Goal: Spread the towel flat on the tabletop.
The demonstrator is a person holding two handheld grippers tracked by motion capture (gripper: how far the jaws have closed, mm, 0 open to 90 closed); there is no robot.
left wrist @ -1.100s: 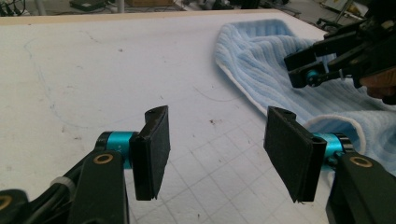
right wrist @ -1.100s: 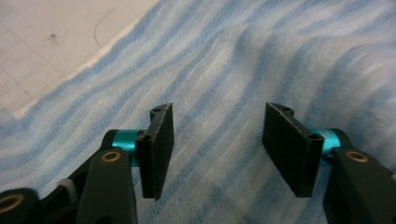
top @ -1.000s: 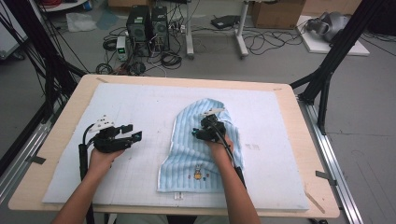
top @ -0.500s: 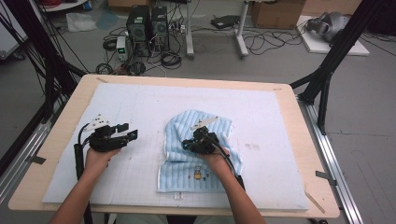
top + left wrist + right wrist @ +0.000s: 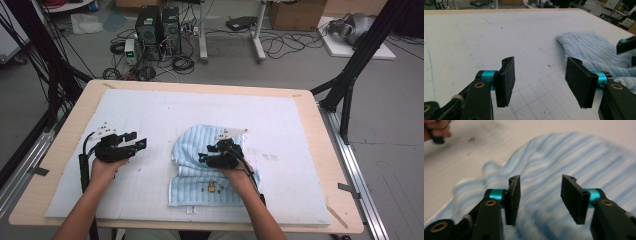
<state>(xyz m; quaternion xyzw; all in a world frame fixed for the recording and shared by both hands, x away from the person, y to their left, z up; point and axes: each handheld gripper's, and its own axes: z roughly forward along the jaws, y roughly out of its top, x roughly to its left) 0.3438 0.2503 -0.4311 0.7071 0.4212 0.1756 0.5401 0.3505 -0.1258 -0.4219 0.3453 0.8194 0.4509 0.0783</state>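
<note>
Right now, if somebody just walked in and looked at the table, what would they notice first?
Probably the light blue striped towel, lying rumpled and partly folded over near the middle of the white mat. The right gripper hovers right over it with its jaws apart and nothing between them. The left gripper waits open above bare mat to the towel's left.

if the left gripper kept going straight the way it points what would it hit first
Most likely the light blue towel. The left gripper sits over the white mat, jaws open and empty, aimed across toward the towel's near edge. The bare mat between looks free, though height above it is hard to judge.
</note>
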